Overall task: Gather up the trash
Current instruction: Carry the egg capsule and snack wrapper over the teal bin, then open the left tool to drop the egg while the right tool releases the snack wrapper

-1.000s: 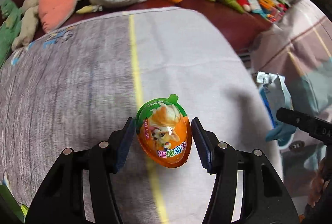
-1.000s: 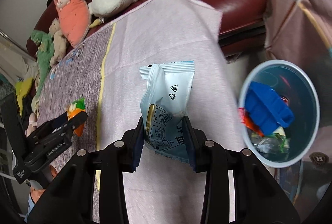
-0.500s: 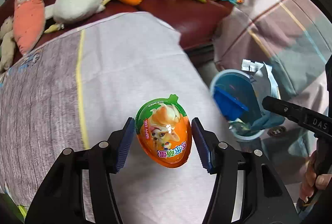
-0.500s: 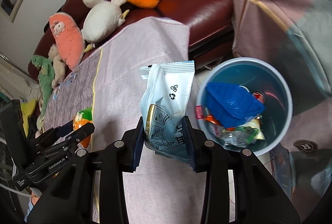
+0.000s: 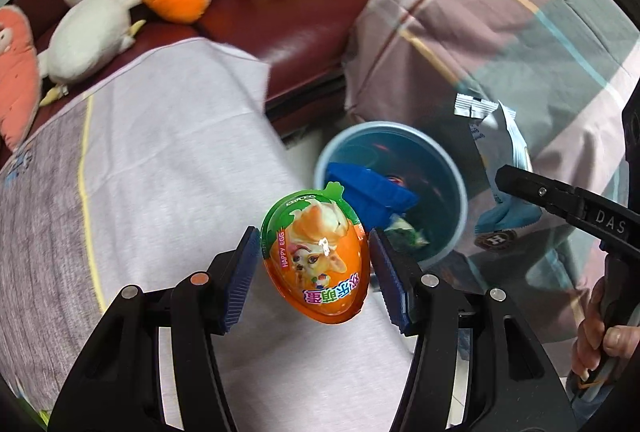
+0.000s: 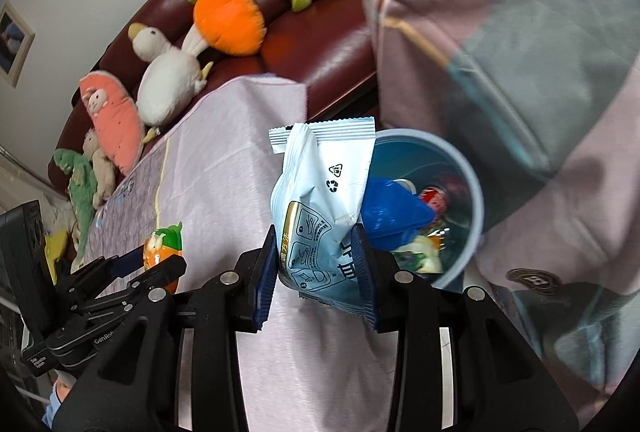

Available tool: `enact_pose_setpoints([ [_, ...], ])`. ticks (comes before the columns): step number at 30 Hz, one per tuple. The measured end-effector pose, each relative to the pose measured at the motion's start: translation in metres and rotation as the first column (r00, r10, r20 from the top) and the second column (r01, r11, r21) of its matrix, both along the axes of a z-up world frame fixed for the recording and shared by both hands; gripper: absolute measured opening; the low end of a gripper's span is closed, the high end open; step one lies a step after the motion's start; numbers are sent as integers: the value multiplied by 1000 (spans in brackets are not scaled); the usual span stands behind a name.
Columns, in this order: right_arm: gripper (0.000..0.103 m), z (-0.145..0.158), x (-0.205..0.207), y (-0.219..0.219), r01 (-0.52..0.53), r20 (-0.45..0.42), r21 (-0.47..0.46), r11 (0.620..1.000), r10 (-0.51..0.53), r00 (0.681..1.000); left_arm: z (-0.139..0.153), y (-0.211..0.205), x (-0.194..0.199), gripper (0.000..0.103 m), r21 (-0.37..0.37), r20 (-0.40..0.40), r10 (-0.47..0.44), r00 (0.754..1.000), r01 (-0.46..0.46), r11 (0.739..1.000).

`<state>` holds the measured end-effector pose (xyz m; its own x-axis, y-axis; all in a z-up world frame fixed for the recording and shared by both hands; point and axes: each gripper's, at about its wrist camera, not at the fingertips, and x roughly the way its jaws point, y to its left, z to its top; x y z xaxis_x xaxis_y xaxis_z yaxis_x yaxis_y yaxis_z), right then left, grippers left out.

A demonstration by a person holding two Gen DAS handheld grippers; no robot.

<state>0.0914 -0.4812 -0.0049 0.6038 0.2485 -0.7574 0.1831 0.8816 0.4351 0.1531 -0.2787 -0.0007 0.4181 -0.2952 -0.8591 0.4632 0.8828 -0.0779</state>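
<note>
My left gripper [image 5: 314, 268] is shut on an orange and green egg-shaped toy package [image 5: 316, 256], held above the right edge of the cloth-covered table [image 5: 168, 160]. My right gripper [image 6: 318, 264] is shut on a pale blue snack bag [image 6: 324, 200], held upright beside the rim of a blue trash bin [image 6: 476, 208]. The bin [image 5: 456, 192] stands on the floor just past the table's edge and holds a blue box and several wrappers. The right gripper with the bag [image 5: 500, 160] hangs just right of the bin in the left wrist view. The egg [image 6: 164, 252] shows at lower left in the right wrist view.
A dark red sofa [image 5: 304, 16] with several plush toys runs along the back. A pink and teal striped blanket [image 5: 500, 12] covers furniture right of the bin. A hand [image 5: 608, 336] grips the right tool's handle at the right edge.
Both grippers have travelled right across the table with their loads. The bin has come into view and now sits just ahead of the egg and the bag. Neither grip has changed.
</note>
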Motion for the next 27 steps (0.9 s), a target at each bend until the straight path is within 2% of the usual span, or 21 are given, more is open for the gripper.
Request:
enact_pose_setpoints([
  [11, 35, -1, -11, -46, 54, -10, -21, 998, -54, 998, -7, -49, 2, 57, -12, -30, -75, 997, 75, 997],
  [27, 35, -22, 16, -67, 75, -76, -48, 996, -78, 994, -54, -97, 23, 58, -32, -132, -157, 979, 154, 988],
])
